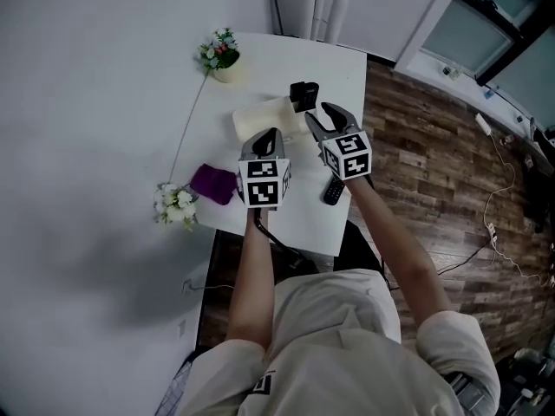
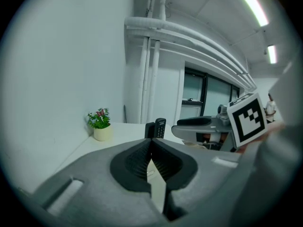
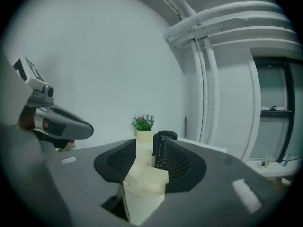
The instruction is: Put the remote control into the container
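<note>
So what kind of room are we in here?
Probably an office or lab-type workroom rather than a home. A plain white table stands against a bare wall, exposed white pipes run up towards ceiling strip lights, and loose cables trail over the wood floor.

White rectangular table (image 1: 260, 59) against pale plain wall (image 1: 87, 102), carrying small green potted plant with pink blooms in cream pot (image 1: 222, 55) at far left corner, crumpled purple cloth (image 1: 213, 183) at left edge, bunch of white flowers (image 1: 176, 204) just beside cloth; brown wood-plank floor (image 1: 425, 163) to right.
</note>
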### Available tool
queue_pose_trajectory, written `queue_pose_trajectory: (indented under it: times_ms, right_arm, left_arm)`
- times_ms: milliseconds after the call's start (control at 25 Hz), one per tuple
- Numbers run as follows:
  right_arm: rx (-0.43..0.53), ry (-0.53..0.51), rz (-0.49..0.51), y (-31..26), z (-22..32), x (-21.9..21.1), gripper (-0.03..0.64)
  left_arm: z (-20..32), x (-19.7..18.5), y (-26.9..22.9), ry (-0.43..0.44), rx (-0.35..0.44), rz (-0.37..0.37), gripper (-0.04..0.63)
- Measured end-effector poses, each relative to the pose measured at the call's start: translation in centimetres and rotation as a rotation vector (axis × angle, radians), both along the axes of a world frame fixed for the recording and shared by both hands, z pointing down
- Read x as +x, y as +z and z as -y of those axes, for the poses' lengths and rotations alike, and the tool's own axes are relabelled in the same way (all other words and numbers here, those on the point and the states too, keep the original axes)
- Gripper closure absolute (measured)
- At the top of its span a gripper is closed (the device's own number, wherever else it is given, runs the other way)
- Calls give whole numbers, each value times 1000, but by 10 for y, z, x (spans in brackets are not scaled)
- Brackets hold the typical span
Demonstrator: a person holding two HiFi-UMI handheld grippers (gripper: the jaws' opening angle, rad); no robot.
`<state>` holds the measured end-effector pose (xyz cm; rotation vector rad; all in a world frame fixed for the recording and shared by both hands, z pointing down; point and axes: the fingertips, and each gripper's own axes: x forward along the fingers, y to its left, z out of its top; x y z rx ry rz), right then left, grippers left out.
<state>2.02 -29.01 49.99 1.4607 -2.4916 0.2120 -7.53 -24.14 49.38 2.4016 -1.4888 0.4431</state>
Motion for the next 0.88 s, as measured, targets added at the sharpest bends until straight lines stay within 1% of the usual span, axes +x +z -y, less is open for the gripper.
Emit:
queue_pose_trajectory:
  times_ms: [80, 160, 240, 360, 600, 720, 800, 880]
  right_arm:
    - [-16, -12, -6, 5, -13, 4, 447]
    - [-26, -40, -28, 11, -25, 6, 507]
    - [-40, -63, -44, 16, -30, 11, 533]
    - [-60, -85, -36, 18, -32, 20, 607]
    - [-122, -193, 9, 29, -45, 20, 615]
    - [-136, -259, 24, 29, -52, 23, 615]
    - [-137, -300, 27, 28, -56, 27, 615]
    - [-136, -343, 28, 26, -60, 33, 615]
  left_arm:
    - [-6, 10, 1, 13, -5, 14, 589]
    - [-14, 17, 2, 14, -13, 21, 589]
    - [-21, 24, 1, 9, -19, 32, 589]
    - [-27, 30, 3, -10, -26, 62, 589]
    - [-34, 38, 12, -91, -64, 92, 589]
    - [-36, 45, 10, -141, -70, 76, 589]
    - [-37, 51, 4, -173, -62, 60, 589]
    - [-38, 59, 0, -200, -54, 59, 589]
